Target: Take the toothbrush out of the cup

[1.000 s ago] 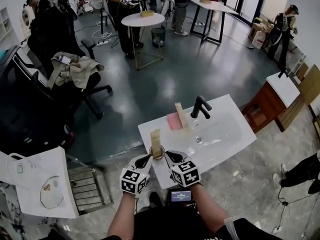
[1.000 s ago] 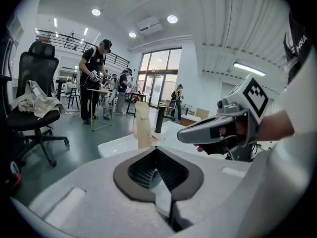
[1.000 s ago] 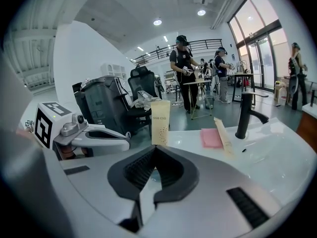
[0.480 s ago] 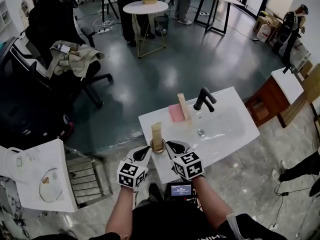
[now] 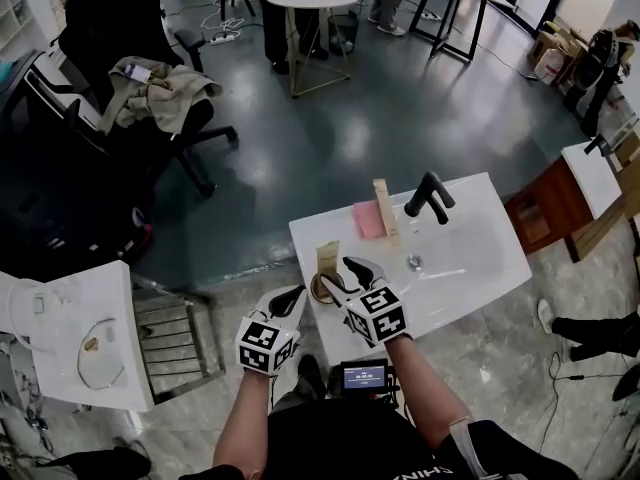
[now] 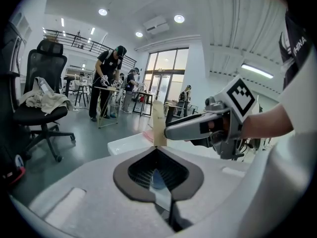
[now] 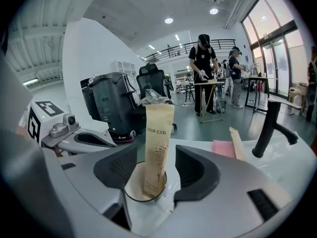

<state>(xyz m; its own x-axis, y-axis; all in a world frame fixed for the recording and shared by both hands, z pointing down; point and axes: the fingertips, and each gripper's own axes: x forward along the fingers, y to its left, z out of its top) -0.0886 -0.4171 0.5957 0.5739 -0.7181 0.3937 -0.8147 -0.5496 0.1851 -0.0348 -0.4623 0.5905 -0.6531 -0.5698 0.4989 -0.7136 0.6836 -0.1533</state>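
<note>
A beige toothbrush packet (image 5: pixel 327 260) stands upright in a small cup (image 5: pixel 318 290) at the near edge of the white sink counter (image 5: pixel 470 288). My right gripper (image 5: pixel 343 276) reaches over the cup. In the right gripper view its jaws are opening and straddle the packet (image 7: pixel 158 148) and cup (image 7: pixel 134 191), with the pads clear of both. My left gripper (image 5: pixel 293 300) waits just left of the cup with its jaws together and empty. From the left gripper (image 6: pixel 157 150) view, the packet (image 6: pixel 159 125) rises just past the tips, beside the right gripper (image 6: pixel 171 131).
A second beige packet (image 5: pixel 383 208) lies on a pink cloth (image 5: pixel 366 222) at the counter's far edge, beside the black faucet (image 5: pixel 430 196). An office chair (image 5: pixel 150 108) stands on the dark floor beyond. A white cabinet top (image 5: pixel 70 338) is at my left.
The right gripper's jaws have gone from shut to wide open, and it has moved in over the cup. The left gripper has held its place.
</note>
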